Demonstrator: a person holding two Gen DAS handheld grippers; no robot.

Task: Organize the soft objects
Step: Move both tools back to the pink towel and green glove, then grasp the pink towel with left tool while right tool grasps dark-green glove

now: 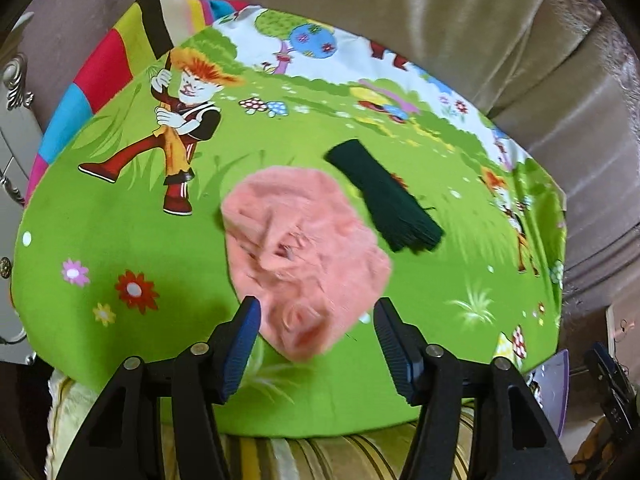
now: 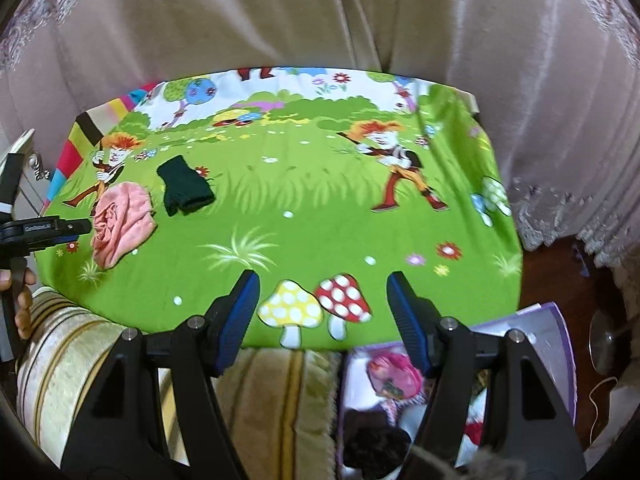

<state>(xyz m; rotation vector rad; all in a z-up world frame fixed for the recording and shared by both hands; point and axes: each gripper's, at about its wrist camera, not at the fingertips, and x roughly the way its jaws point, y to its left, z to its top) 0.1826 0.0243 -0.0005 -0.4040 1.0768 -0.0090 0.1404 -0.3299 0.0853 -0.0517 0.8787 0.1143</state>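
Note:
A crumpled pink cloth (image 1: pixel 304 256) lies on the green cartoon sheet (image 1: pixel 120 232). A dark green knitted piece (image 1: pixel 384 196) lies just right of it. My left gripper (image 1: pixel 316 320) is open, with its fingers on either side of the cloth's near end, not closed on it. In the right wrist view the pink cloth (image 2: pixel 122 222) and the dark green piece (image 2: pixel 184 190) lie at the far left, and the left gripper (image 2: pixel 76 227) reaches in beside the cloth. My right gripper (image 2: pixel 322 294) is open and empty above the sheet's near edge.
A purple box (image 2: pixel 552 336) holding several soft items, one pink (image 2: pixel 394 374) and one dark (image 2: pixel 372 440), stands below the sheet's near right edge. A striped cushion (image 2: pixel 80 352) lies at the near left. Curtains hang behind. White furniture (image 1: pixel 16 128) is at the left.

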